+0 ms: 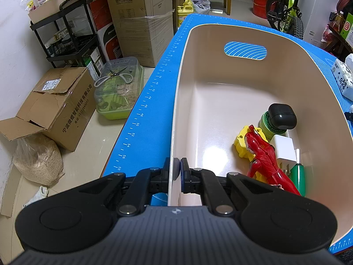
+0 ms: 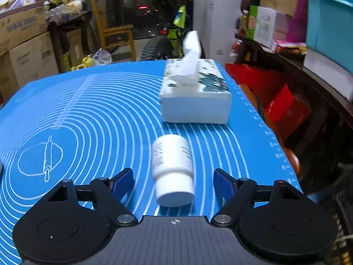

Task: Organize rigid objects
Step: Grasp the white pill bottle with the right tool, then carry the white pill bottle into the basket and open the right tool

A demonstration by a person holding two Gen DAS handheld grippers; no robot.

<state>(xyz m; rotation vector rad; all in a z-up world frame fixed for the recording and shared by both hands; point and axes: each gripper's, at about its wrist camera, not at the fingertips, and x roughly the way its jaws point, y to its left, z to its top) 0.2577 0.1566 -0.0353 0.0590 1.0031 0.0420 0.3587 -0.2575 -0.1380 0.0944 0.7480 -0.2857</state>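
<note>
Left gripper (image 1: 178, 169): clamped on the near-left rim of the cream plastic bin (image 1: 242, 35).
Right gripper (image 2: 173, 182): wide open, empty, straddling the white plastic pill bottle (image 2: 172, 167) lying on the blue mat (image 2: 99, 110).
Handling: probably light, stiff, smooth; may roll.
Hold: across its body.

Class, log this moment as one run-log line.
left gripper: shut on bin rim | right gripper: open around lying white bottle | tissue box: beyond
</note>
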